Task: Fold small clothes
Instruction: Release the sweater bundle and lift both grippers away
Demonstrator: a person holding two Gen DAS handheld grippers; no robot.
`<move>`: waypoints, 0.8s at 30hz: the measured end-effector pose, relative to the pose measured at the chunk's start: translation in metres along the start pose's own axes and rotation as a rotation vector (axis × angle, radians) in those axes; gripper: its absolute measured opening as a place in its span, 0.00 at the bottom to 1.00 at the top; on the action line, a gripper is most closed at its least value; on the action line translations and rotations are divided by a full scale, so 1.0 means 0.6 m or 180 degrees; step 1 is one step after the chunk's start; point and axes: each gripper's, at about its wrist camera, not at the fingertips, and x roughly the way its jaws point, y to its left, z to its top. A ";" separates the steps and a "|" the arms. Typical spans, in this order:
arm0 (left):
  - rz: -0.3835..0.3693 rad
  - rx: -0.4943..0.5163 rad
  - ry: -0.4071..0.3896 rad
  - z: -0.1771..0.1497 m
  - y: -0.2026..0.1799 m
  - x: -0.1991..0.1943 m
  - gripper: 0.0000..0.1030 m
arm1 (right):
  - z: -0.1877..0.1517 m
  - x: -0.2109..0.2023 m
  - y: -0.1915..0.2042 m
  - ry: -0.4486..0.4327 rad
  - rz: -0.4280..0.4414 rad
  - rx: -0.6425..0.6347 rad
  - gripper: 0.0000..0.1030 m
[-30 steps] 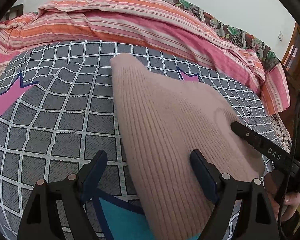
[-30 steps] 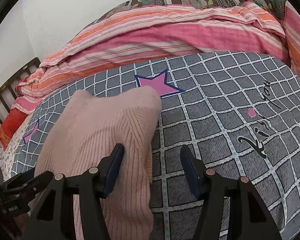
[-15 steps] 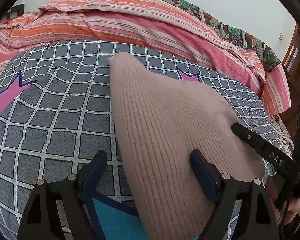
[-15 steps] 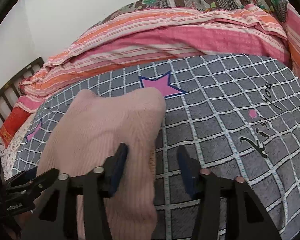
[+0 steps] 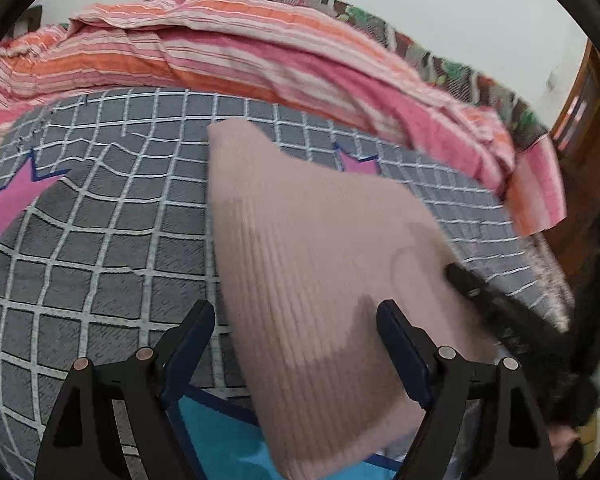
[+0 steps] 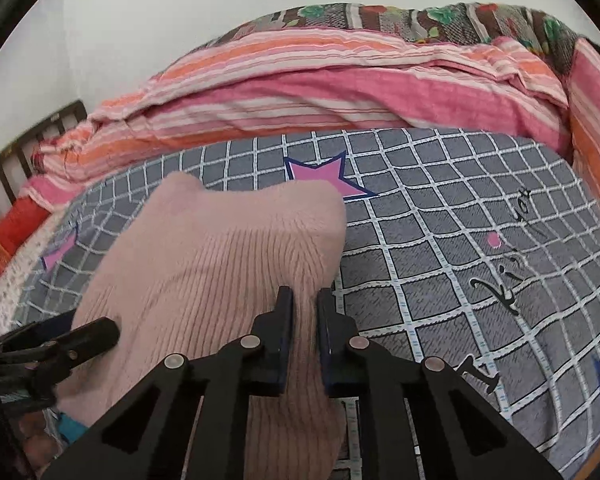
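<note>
knit (image 5: 324,264): pale dusty pink, fine ribbing running lengthwise
sheet (image 6: 440,248): grey squares with white grid lines (a hatched texture inside each square)
stars (image 6: 324,178): pink, outlined in dark blue
lettering (image 6: 496,288): black script, with a small pink dot (image 6: 493,239) beside it
quilt (image 6: 340,92): stripes of pink, orange and cream
blanket (image 6: 420,14): brown, with green and red flowers
cloth (image 5: 216,436): teal, at the knit's near edge
pads (image 5: 190,354): dark blue, on black fingers
wall (image 6: 140,20): plain off-white
</note>
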 end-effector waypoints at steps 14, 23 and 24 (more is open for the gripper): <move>-0.0003 0.0118 0.0008 -0.024 0.010 0.029 0.84 | -0.014 0.006 0.012 0.0153 -0.0369 -0.0125 0.10; 0.0090 0.0011 0.0100 -0.059 0.013 -0.001 0.87 | -0.022 -0.054 0.005 0.0203 -0.0307 -0.0064 0.35; 0.0139 0.0020 0.0110 -0.063 0.010 -0.012 0.86 | -0.024 -0.061 0.003 0.0227 -0.0302 -0.0059 0.36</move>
